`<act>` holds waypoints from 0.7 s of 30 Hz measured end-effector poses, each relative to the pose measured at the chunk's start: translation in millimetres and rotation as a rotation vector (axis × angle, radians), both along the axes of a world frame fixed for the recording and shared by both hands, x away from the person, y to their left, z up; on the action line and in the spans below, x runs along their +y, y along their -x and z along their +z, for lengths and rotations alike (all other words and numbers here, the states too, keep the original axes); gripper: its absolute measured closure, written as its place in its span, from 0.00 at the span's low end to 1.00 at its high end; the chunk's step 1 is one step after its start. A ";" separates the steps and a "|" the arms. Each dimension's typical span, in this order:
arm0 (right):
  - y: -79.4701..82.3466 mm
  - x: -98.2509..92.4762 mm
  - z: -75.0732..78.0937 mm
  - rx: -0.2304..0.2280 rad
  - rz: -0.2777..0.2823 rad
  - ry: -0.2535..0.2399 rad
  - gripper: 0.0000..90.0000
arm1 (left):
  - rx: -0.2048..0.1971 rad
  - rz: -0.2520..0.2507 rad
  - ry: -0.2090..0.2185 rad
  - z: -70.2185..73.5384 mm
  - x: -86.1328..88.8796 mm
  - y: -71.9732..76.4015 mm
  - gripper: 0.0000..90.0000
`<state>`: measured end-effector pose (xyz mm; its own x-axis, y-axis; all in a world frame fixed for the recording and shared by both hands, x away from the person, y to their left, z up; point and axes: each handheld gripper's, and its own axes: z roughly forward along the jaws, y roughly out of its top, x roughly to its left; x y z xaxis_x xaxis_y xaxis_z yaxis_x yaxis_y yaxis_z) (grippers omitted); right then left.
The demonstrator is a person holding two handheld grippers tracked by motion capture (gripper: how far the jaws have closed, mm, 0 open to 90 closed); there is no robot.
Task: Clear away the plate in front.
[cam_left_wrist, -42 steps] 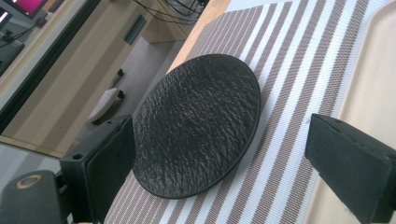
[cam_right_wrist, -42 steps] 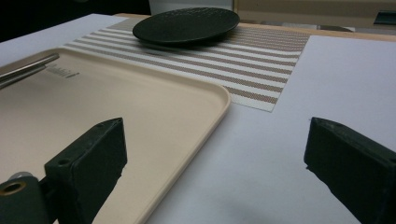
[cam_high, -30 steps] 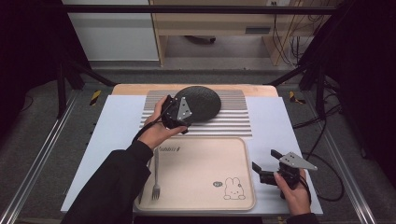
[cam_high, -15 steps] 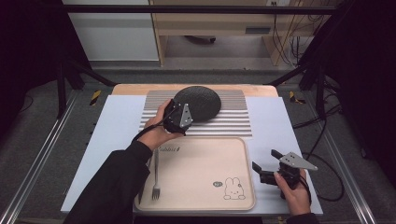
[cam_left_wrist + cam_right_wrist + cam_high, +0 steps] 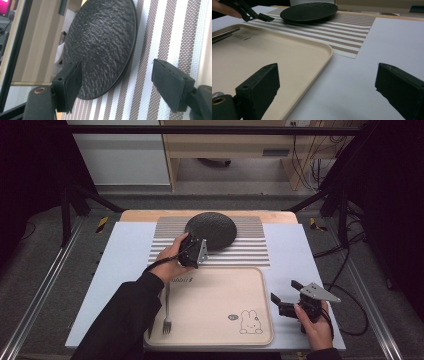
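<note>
A black textured plate point(image 5: 211, 228) point(image 5: 100, 42) point(image 5: 309, 11) rests on a striped placemat point(image 5: 240, 251) point(image 5: 162, 30) point(image 5: 352, 30). My left gripper point(image 5: 196, 245) point(image 5: 120, 85) is at the plate's near-left rim. Its jaws have just been closing and still stand apart. One pad point(image 5: 72, 82) is over the plate, the other pad point(image 5: 172, 85) is over the mat, and the rim lies between them unpressed. My right gripper point(image 5: 284, 291) point(image 5: 327, 85) rests open above the white table, right of a beige tray point(image 5: 220, 290) point(image 5: 274, 50), with nothing between its jaws.
A fork point(image 5: 167, 312) point(image 5: 224, 33) lies along the tray's left side. A rabbit drawing point(image 5: 250, 322) marks the tray's near-right corner. Metal frame rails point(image 5: 45, 285) run along both sides of the table, and a wooden bench stands beyond the far edge.
My left gripper has sunk toward the plate's near rim and its jaws have narrowed. The right gripper and the tray have stayed put.
</note>
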<state>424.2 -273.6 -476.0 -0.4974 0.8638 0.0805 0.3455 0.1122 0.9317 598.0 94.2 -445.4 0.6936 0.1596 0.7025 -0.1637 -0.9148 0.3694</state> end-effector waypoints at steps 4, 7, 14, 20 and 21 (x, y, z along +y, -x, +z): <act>0.2 -0.3 0.0 -0.001 -0.001 -0.002 0.07 | -0.019 -0.020 -0.042 -0.7 -7.0 0.6 0.29; -0.1 -0.5 -0.4 0.002 -0.003 0.000 0.07 | -0.031 -0.022 -0.070 -0.7 -12.2 -2.6 0.30; 0.1 -1.9 -0.9 0.004 -0.011 -0.004 0.07 | -0.027 -0.016 -0.091 -6.7 -14.7 -12.9 0.34; 0.0 -2.9 -1.2 0.004 -0.015 -0.006 0.07 | -0.036 -0.010 -0.104 -13.7 -15.7 -18.9 0.37; -0.1 -3.0 -1.2 0.004 -0.016 -0.008 0.07 | -0.040 -0.011 -0.105 -15.0 -16.2 -19.7 0.38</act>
<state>424.3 -276.5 -477.3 -0.4829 0.8711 0.0892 0.3514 0.0995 0.9309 617.7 78.0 -460.4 0.6658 0.0761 0.7422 -0.1872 -0.9460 0.2648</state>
